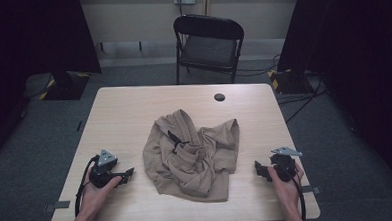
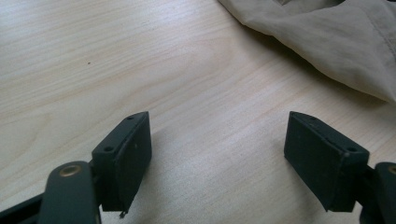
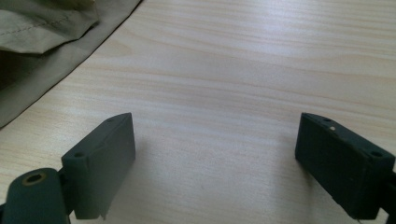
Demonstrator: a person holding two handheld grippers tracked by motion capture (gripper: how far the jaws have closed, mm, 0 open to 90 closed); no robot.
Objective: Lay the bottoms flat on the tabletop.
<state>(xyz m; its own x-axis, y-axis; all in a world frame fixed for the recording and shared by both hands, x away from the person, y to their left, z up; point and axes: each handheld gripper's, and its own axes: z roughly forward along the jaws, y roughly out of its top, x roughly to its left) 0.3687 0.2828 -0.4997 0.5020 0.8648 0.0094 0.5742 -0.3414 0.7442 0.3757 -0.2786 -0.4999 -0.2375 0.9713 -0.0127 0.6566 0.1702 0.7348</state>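
Note:
A crumpled tan garment (image 1: 192, 153) with a black cord on it lies in a heap at the middle of the light wooden table (image 1: 129, 113). My left gripper (image 1: 128, 174) rests on the table to the garment's left, held by a hand, its jaws open and empty. In the left gripper view the gripper (image 2: 217, 154) points at bare wood, with the garment's edge (image 2: 327, 37) at upper right. My right gripper (image 1: 259, 169) sits to the garment's right, also open and empty. The right gripper view has the gripper (image 3: 215, 161) over bare wood, with the garment's hem (image 3: 42, 42) at upper left.
A black folding chair (image 1: 208, 45) stands beyond the table's far edge. A dark round cable hole (image 1: 219, 97) is in the tabletop near the far side. Dark curtains and stand bases flank the table, with cables on the floor at right.

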